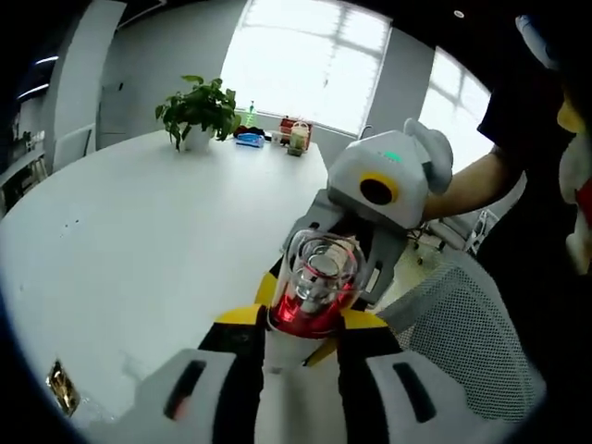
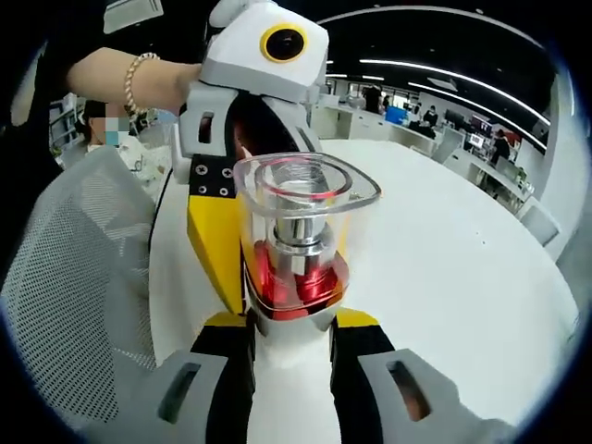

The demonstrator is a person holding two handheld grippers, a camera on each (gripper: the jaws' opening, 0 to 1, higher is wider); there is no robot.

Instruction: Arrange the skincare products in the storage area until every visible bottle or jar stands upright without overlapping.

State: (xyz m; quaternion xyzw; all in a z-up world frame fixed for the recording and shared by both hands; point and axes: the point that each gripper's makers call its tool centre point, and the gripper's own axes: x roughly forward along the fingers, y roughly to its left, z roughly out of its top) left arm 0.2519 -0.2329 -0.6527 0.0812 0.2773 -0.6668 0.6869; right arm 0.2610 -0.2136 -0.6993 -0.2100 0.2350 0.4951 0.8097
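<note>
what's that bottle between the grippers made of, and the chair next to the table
Bottle: looks like clear glossy plastic or glass, since the inside shows through and its rim catches highlights; a shiny, metal-looking silver collar sits over a red part inside. Chair: pale woven mesh, matte, with an open weave you can partly see through. Table: smooth white top, material unclear.

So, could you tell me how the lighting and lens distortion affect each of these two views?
Left gripper view: the window is blown out white and the white table is evenly lit; the bottle stays sharp. Right gripper view: dimmer room, ceiling light strips bend with the fisheye, and the bottle's clear cap carries faint reflections.
</note>
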